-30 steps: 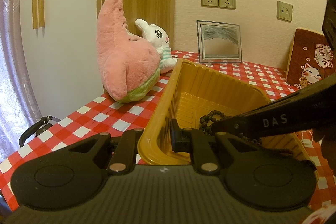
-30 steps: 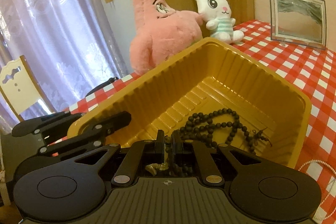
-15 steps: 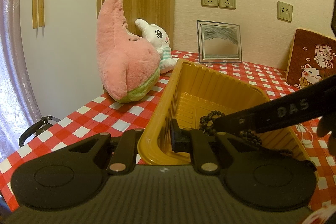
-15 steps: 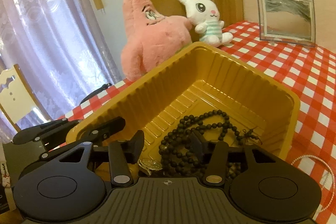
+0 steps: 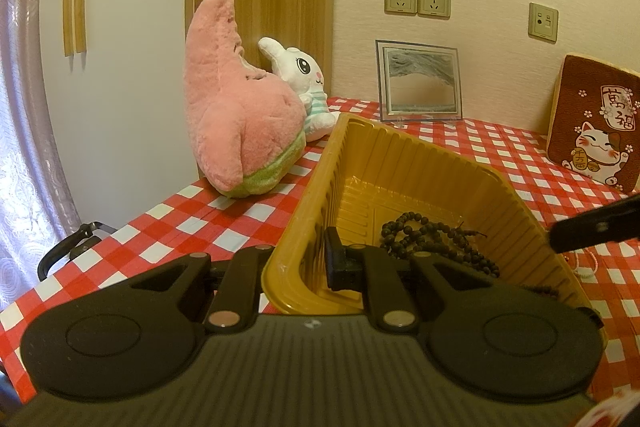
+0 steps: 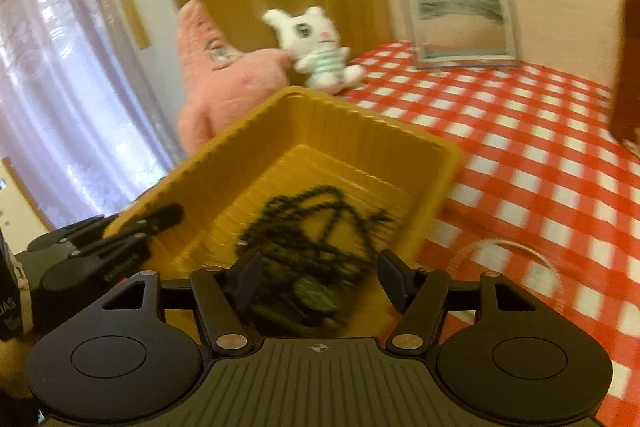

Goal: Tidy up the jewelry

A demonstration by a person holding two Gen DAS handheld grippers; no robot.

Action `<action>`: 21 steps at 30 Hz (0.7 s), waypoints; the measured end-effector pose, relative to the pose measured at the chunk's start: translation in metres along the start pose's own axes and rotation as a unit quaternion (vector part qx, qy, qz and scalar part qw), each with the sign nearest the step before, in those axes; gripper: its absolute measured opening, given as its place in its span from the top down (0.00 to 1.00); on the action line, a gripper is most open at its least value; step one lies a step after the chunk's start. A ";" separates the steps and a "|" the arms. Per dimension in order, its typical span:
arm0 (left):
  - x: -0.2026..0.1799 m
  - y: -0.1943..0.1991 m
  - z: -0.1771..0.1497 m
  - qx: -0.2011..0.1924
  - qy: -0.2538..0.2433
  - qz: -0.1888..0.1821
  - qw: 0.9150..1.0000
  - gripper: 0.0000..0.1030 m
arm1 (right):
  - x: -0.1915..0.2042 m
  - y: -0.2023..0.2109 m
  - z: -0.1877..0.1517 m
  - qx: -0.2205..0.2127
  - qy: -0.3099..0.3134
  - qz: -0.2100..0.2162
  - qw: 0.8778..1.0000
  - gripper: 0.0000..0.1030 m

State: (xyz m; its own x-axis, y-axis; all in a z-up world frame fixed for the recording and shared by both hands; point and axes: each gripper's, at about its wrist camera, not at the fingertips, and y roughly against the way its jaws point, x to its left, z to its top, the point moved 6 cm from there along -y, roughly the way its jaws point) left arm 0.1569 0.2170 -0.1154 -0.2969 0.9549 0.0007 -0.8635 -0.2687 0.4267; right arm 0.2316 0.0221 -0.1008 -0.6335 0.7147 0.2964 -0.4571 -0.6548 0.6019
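Since a second ago my right gripper (image 6: 318, 273) has gone from clamped on the dark bead necklace (image 6: 316, 223) to spread wide, backing out. Necklace now rests inside the yellow tray (image 5: 404, 155). Left gripper (image 5: 294, 269) pinches the tray's near wall. White bead strand (image 6: 508, 253) lies on the bench beside the tray, probably next.
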 end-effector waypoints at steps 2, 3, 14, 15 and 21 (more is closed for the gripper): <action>0.000 0.000 0.000 0.000 0.000 0.000 1.000 0.88 | -0.014 0.009 -0.004 -0.002 -0.010 -0.018 1.000 0.37; 0.000 0.000 0.000 0.000 0.000 0.000 1.000 0.88 | -0.022 0.013 -0.006 -0.001 -0.016 -0.028 0.999 0.37; 0.000 0.000 0.000 -0.001 -0.005 0.001 1.000 0.88 | -0.087 0.037 -0.019 0.003 -0.047 -0.112 0.993 0.37; 0.000 0.000 0.000 -0.001 -0.004 0.001 1.000 0.88 | -0.090 0.039 -0.019 0.004 -0.048 -0.116 0.992 0.37; -0.001 0.000 -0.001 -0.001 -0.005 0.001 1.000 0.88 | -0.108 0.040 -0.021 0.007 -0.047 -0.136 0.990 0.37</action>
State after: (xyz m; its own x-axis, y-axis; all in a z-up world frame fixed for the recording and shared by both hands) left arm 0.1567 0.2158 -0.1157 -0.2946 0.9556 0.0102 -0.8639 -0.2709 0.4246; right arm 0.2690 -0.0867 -0.1243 -0.4268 0.8845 0.1885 -0.5943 -0.4314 0.6788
